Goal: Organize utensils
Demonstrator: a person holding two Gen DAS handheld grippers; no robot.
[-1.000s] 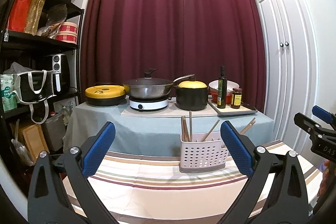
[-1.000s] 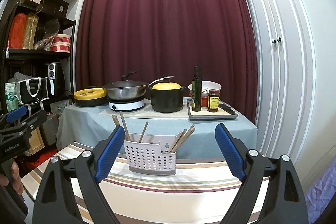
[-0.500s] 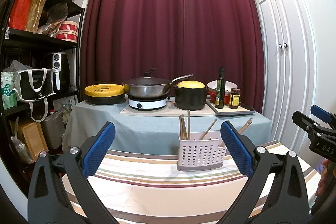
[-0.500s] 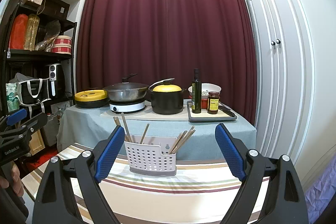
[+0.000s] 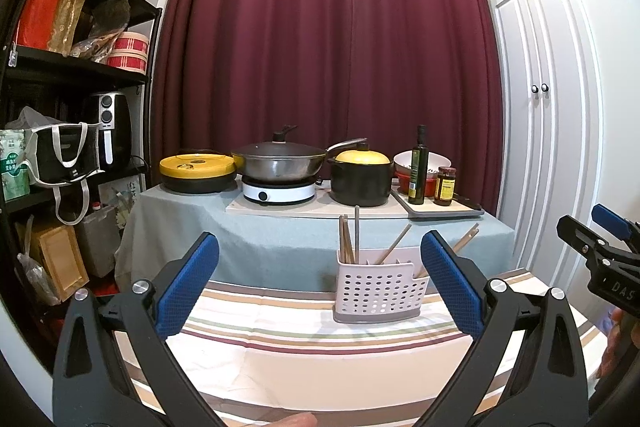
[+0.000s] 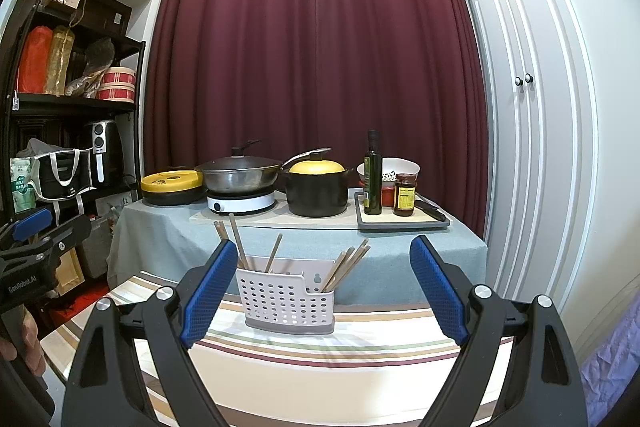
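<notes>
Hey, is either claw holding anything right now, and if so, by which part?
Nothing is held. The left claw and the right claw are both wide open above the striped tablecloth, short of the utensil caddy; the chopsticks stand untouched in it.

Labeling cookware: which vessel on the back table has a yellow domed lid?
The black pot, right of the steel wok; the wok's lid is dark glass, and the griddle's yellow top is flat.

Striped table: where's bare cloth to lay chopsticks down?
The striped cloth in front of the white utensil caddy is bare, as is the stretch to its left in the left wrist view. The back table is crowded with cookware.
</notes>
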